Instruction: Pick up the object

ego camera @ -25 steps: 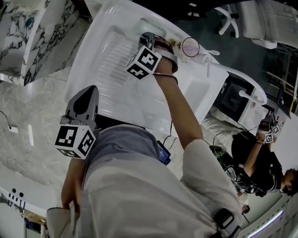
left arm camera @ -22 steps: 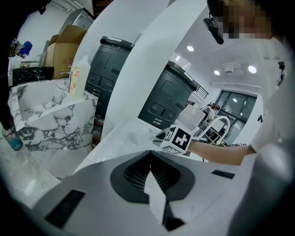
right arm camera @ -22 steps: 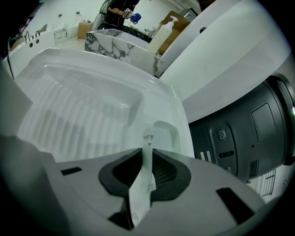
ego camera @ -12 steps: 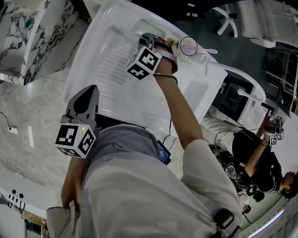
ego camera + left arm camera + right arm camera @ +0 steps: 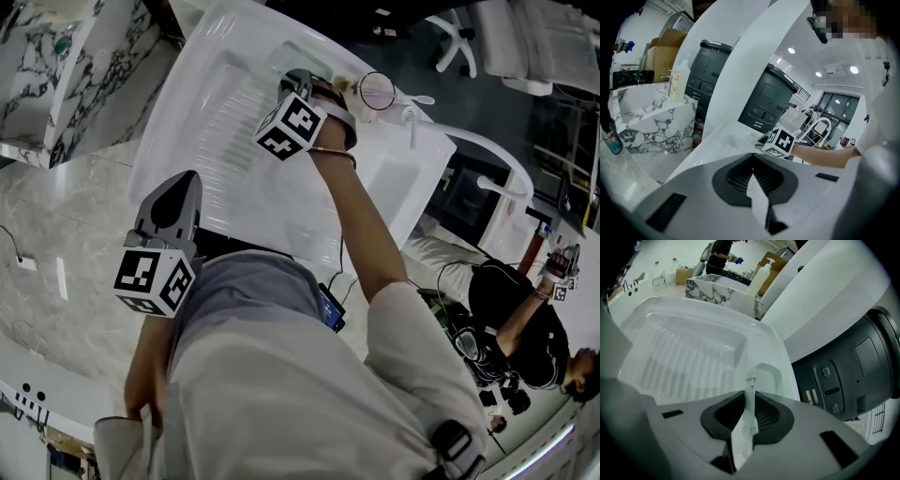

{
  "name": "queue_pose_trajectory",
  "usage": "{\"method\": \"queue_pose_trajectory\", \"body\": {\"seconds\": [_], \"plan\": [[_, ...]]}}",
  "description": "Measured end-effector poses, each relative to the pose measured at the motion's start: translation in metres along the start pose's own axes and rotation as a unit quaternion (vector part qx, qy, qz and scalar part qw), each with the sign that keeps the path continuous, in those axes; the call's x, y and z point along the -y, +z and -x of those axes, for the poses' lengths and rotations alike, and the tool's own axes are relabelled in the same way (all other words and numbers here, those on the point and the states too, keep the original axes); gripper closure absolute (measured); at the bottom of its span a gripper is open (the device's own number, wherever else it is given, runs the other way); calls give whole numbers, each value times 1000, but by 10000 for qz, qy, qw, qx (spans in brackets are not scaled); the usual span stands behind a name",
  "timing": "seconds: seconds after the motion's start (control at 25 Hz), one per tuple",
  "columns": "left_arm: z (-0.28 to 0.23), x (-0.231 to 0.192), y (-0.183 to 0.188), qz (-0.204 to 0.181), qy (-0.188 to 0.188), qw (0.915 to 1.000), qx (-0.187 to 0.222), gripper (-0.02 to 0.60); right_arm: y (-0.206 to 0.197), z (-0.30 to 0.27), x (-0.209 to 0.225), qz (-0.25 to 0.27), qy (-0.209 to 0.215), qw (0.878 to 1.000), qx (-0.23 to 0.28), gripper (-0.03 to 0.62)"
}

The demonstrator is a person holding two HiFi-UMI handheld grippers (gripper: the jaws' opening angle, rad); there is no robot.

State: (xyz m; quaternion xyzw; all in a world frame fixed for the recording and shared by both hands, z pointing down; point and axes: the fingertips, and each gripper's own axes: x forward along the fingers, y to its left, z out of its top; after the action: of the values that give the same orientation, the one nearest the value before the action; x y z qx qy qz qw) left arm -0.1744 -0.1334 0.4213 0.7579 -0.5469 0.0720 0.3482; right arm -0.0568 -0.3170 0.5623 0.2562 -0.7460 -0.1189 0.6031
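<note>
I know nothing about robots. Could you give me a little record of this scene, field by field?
Place: a person standing at a white sink
Right gripper: over the sink, fingers shut on a thin white stick
Left gripper: by the sink's near edge, fingers shut, nothing held
Stick: stands up between the fingers, lifted clear of the sink
</note>
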Motion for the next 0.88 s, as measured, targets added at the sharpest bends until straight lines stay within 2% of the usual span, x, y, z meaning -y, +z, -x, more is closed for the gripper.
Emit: {"method": "queue_pose_trajectory", "body": {"seconds": [0.88], "plan": [[17,26,-15,-31,-204,9998,80,581,-6,34,-27,-235,120,9996,76,530]]}}
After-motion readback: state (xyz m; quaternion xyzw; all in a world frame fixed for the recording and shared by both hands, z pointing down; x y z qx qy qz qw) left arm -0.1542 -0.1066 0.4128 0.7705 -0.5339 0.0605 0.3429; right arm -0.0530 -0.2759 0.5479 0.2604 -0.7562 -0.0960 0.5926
